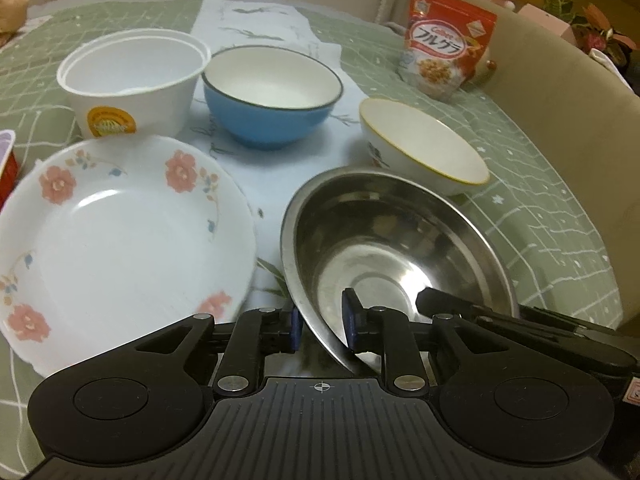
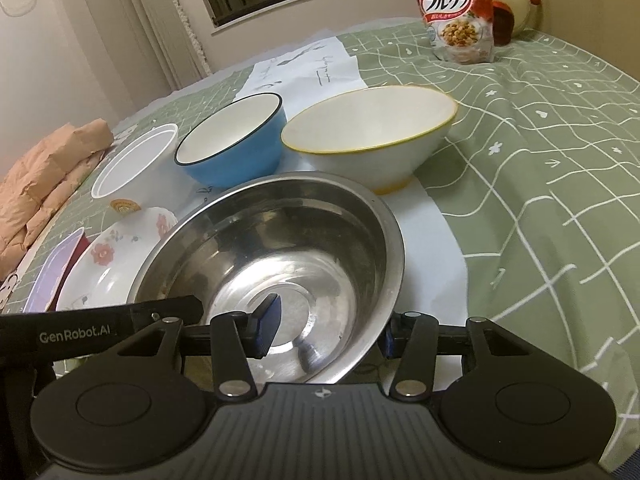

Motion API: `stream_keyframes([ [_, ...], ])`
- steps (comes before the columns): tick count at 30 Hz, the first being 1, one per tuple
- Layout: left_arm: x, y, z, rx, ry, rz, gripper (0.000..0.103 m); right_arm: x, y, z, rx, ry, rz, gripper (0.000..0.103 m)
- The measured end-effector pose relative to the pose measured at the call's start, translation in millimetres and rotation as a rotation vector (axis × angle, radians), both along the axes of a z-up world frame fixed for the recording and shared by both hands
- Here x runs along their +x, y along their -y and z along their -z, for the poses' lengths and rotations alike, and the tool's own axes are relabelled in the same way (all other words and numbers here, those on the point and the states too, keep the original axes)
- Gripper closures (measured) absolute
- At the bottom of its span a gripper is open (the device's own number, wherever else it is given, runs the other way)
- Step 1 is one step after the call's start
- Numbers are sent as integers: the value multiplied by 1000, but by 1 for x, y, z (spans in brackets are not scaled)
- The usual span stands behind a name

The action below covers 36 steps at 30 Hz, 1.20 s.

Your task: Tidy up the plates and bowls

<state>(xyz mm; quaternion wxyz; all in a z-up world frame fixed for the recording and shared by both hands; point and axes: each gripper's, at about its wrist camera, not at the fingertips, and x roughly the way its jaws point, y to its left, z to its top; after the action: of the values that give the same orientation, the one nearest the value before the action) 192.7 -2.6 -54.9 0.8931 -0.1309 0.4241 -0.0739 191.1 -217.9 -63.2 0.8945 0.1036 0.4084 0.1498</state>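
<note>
A steel bowl sits tilted at the front of the table; it also shows in the right wrist view. My left gripper straddles its near left rim, one finger inside and one outside, with a gap to the rim. My right gripper straddles its near right rim the same way. A flowered white plate lies to the left, partly under the steel bowl's edge. Behind stand a white plastic tub, a blue bowl and a yellow-rimmed white bowl.
A red cereal bag stands at the back right on the green checked tablecloth. A white paper mat lies under the bowls. A red and purple cup sits at the left edge. A pink cloth lies far left.
</note>
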Motion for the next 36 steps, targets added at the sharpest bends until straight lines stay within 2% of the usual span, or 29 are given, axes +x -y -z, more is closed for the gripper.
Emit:
stream_keyframes([
  [7,-5,9,1,-9,-18,30,78,-5,13,-2,12,-11,8,55],
  [17,18,-1,6,19,-9,-43,80,23,15,3,11,-7,44,55],
  [20,23,-1,6,-8,4,-28,81,36,16,5,42,-37,44,64],
  [24,19,-6,0,-37,37,-33,82,35,11,-6,30,-27,50,64],
  [30,-3,-44,-21,-103,114,-86,81,26,-19,-33,16,23,10,64],
  [36,-26,-98,-29,-76,159,-231,78,35,-88,-47,-2,56,-119,64],
])
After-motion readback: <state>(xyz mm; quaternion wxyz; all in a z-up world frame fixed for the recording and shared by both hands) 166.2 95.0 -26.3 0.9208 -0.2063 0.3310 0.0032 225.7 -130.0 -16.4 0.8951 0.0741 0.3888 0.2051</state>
